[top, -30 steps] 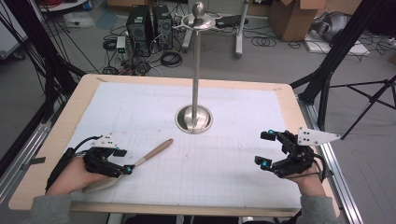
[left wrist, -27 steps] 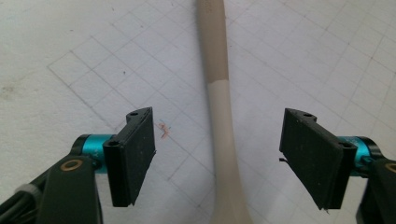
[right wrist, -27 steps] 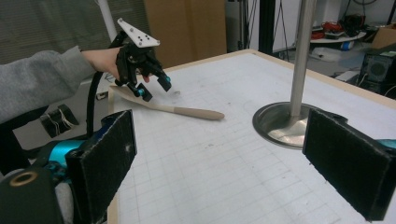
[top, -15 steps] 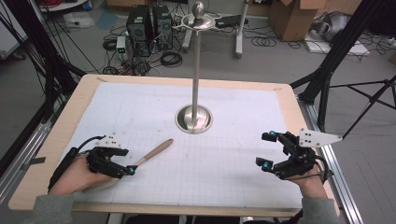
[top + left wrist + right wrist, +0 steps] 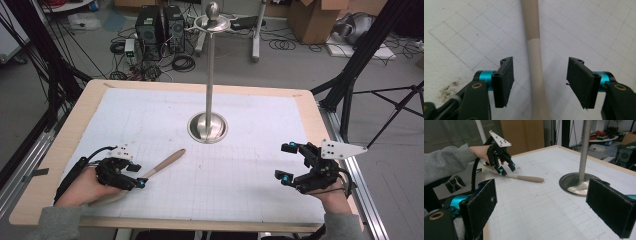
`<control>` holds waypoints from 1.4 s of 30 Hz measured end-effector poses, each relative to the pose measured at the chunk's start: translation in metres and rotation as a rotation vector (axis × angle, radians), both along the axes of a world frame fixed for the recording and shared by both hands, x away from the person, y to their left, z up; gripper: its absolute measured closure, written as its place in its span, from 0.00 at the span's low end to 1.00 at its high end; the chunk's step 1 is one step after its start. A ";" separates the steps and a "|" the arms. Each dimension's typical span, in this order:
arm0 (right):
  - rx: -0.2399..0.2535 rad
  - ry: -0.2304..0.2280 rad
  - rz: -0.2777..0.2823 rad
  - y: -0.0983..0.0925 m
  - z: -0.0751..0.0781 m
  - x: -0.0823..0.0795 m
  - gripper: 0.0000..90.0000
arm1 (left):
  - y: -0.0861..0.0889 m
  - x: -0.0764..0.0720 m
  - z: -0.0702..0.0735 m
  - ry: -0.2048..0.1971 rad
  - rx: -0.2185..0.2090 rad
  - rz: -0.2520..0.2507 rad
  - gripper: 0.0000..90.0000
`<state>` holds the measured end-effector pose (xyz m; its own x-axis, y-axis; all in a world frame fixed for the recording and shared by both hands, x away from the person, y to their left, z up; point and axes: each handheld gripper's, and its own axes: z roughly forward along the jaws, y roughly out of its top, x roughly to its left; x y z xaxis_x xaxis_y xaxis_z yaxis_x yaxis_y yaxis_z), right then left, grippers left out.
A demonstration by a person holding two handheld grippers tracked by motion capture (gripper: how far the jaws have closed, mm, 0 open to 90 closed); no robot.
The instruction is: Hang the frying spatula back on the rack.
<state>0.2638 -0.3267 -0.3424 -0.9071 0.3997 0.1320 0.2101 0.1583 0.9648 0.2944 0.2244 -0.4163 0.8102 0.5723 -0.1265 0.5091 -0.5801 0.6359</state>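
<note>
A wooden spoon [image 5: 162, 162] lies on the white gridded mat, its handle pointing toward the middle of the table. My left gripper [image 5: 139, 176] is low over the spoon's near part. In the left gripper view the pale handle [image 5: 534, 50] runs up between the two black pads [image 5: 506, 80]. The jaws have just been closing, but a gap remains on each side, so the left gripper [image 5: 540, 80] is open. My right gripper [image 5: 283, 161] rests at the right of the table, open with nothing between its pads [image 5: 481, 205]. From there the left gripper [image 5: 506, 168] and spoon [image 5: 524, 178] show farther off.
A tall metal stand [image 5: 209, 75] with a round base [image 5: 196, 131] rises from the middle of the table; its base [image 5: 566, 180] also lies ahead of the right gripper. The table has a wooden rim [image 5: 65, 145]. Tripod legs and cables stand beyond it.
The left gripper's jaws stand a little narrower around the spoon's handle than before. The right gripper has kept still.
</note>
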 end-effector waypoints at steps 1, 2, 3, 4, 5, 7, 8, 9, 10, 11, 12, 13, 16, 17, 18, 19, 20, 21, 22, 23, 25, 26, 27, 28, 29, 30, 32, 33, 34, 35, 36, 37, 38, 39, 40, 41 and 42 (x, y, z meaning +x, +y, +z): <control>0.001 0.000 -0.002 0.000 0.000 0.000 0.10 | 0.000 0.000 0.000 -0.002 0.005 -0.004 0.49; 0.001 0.000 -0.002 0.000 0.000 0.000 0.10 | 0.000 0.000 0.000 -0.008 0.008 -0.010 0.49; 0.000 -0.003 -0.001 0.000 0.000 0.001 0.10 | 0.000 0.000 0.000 -0.006 0.011 -0.019 0.50; 0.000 0.005 0.001 0.000 0.000 0.000 0.10 | 0.000 -0.001 -0.001 -0.004 0.008 -0.023 0.51; -0.001 0.004 0.001 0.000 0.000 0.001 0.10 | 0.000 -0.001 -0.001 -0.007 0.011 -0.032 0.53; -0.001 0.003 0.003 0.000 0.000 0.001 0.10 | 0.000 -0.001 -0.001 -0.010 0.019 -0.042 0.56; -0.001 0.004 0.002 0.000 0.000 0.001 0.10 | 0.000 -0.001 -0.001 -0.011 0.023 -0.041 0.56; 0.000 0.004 0.003 0.000 0.000 0.001 0.10 | 0.000 -0.001 -0.001 -0.008 0.026 -0.037 0.57; 0.000 0.005 0.002 0.001 0.000 0.000 0.10 | 0.001 -0.001 -0.002 -0.004 0.029 -0.031 0.59; -0.001 0.004 0.003 0.000 0.000 0.000 0.10 | 0.002 0.000 -0.002 0.001 0.037 -0.030 0.59; -0.001 0.004 0.003 0.000 0.000 0.000 0.10 | 0.002 0.000 -0.003 0.006 0.034 -0.023 0.59; -0.001 0.003 0.005 0.000 0.000 0.000 0.10 | 0.003 0.000 -0.004 0.019 0.041 -0.020 0.61; 0.000 0.004 0.003 0.000 0.000 0.000 0.10 | 0.003 0.000 -0.004 0.026 0.049 -0.015 0.62; 0.000 0.003 0.004 0.000 0.000 0.000 0.10 | 0.003 0.000 -0.004 0.030 0.052 -0.016 0.64; -0.001 0.007 0.005 0.000 0.000 0.000 0.10 | 0.003 0.000 -0.005 0.032 0.059 -0.020 0.64; -0.001 0.008 0.006 0.000 0.000 0.000 0.10 | 0.003 0.000 -0.005 0.032 0.061 -0.018 0.64; -0.001 0.008 0.006 0.001 0.000 0.000 0.10 | 0.003 -0.001 -0.005 0.036 0.062 -0.012 0.65; 0.001 0.013 0.006 0.001 0.000 -0.001 0.10 | 0.003 0.000 -0.006 0.034 0.066 -0.013 0.66; -0.001 0.012 0.005 0.001 0.000 -0.001 0.10 | 0.003 0.000 -0.007 0.036 0.071 -0.009 0.67; 0.001 0.007 0.006 0.001 0.000 -0.001 0.10 | 0.003 -0.001 -0.007 0.034 0.069 -0.008 0.67; 0.000 0.007 0.006 0.001 0.000 0.000 0.10 | 0.003 -0.001 -0.007 0.028 0.070 -0.008 0.69; 0.000 0.006 0.004 0.001 0.000 0.000 0.10 | 0.003 -0.001 -0.007 0.027 0.070 -0.007 0.69; 0.000 0.005 0.004 0.001 0.000 0.000 0.10 | 0.003 -0.001 -0.007 0.025 0.072 -0.007 0.69; 0.001 0.004 0.006 0.001 0.000 0.000 0.10 | 0.004 -0.001 -0.007 0.024 0.079 -0.012 0.70; 0.000 0.002 0.005 0.000 0.000 0.000 0.10 | 0.004 -0.002 -0.007 0.019 0.076 -0.010 0.70; 0.000 -0.004 0.006 0.000 0.000 0.000 0.10 | 0.004 -0.002 -0.007 0.014 0.083 -0.013 0.71; 0.000 0.003 0.007 0.001 0.000 0.000 0.10 | 0.003 -0.004 -0.008 0.001 0.086 -0.019 0.74; 0.000 0.005 0.007 0.001 0.000 0.000 0.10 | 0.003 -0.005 -0.008 -0.005 0.088 -0.016 0.76; 0.000 0.005 0.007 0.001 0.000 0.000 0.10 | 0.003 -0.005 -0.008 -0.009 0.093 -0.019 0.76; 0.000 0.006 0.007 0.000 0.000 -0.001 0.10 | 0.003 -0.006 -0.008 -0.015 0.096 -0.024 0.76; 0.000 0.006 0.007 0.000 0.000 -0.001 0.10 | 0.002 -0.007 -0.008 -0.016 0.097 -0.021 0.76; 0.001 -0.002 0.005 0.000 0.000 0.000 0.10 | 0.002 -0.007 -0.008 -0.017 0.098 -0.017 0.77; 0.000 0.001 0.005 0.000 0.000 0.000 0.10 | 0.001 -0.008 -0.008 -0.019 0.101 -0.018 0.77; 0.000 0.001 0.005 0.000 0.000 0.000 0.10 | 0.001 -0.008 -0.008 -0.019 0.104 -0.018 0.78; 0.001 -0.002 0.005 0.000 0.000 0.000 0.10 | 0.001 -0.009 -0.008 -0.016 0.105 -0.018 0.79; 0.002 -0.004 0.006 0.000 0.000 0.000 0.10 | 0.000 -0.009 -0.008 -0.020 0.102 -0.011 0.80; 0.001 -0.003 0.006 0.000 0.000 0.000 0.10 | 0.000 -0.010 -0.008 -0.016 0.103 -0.006 0.80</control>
